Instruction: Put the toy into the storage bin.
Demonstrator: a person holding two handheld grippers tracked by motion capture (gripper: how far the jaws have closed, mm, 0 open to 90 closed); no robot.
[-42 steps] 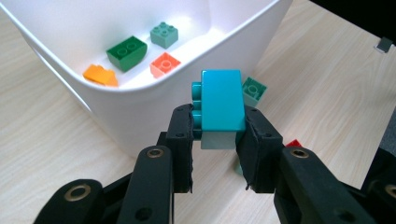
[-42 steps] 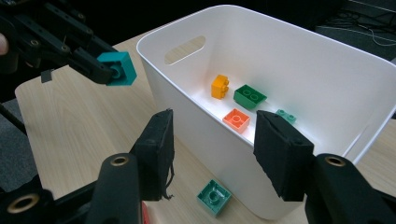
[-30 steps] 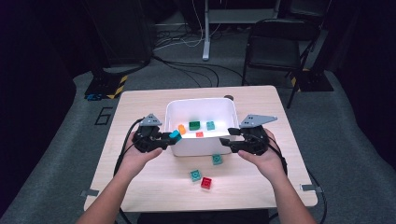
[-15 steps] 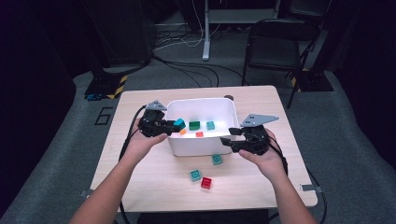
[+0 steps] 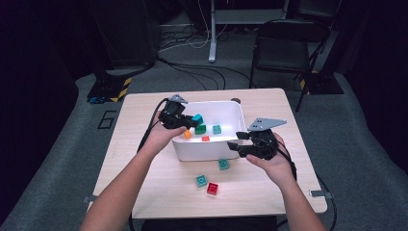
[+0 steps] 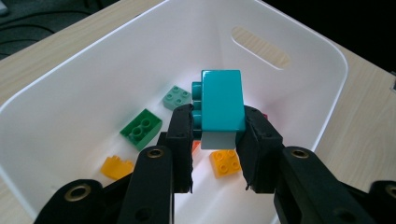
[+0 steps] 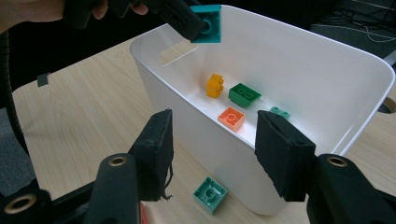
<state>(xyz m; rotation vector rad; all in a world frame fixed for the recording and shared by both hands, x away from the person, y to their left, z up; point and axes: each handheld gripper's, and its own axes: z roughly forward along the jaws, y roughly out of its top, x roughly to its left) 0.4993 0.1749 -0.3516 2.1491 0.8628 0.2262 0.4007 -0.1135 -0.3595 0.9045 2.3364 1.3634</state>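
My left gripper (image 5: 190, 121) is shut on a teal brick (image 5: 197, 118) and holds it above the left part of the white bin (image 5: 202, 150). In the left gripper view the teal brick (image 6: 222, 100) sits clamped between both pads, over the bin's floor. On that floor lie a green brick (image 6: 141, 128), a pale green brick (image 6: 177, 97) and two orange ones (image 6: 224, 161). My right gripper (image 5: 233, 144) stands open beside the bin's front right corner. Nothing is between its jaws (image 7: 212, 144); the bin's near wall (image 7: 233, 154) is just beyond them.
On the table in front of the bin lie two teal bricks (image 5: 223, 164) (image 5: 201, 180) and a red brick (image 5: 212, 188). One teal brick (image 7: 210, 194) lies right below my right gripper. A black chair (image 5: 281, 48) and cables lie beyond the table.
My left gripper has carried the teal brick from the bin's front left corner up over the rim to above the bin's inside. The right gripper has stayed where it was.
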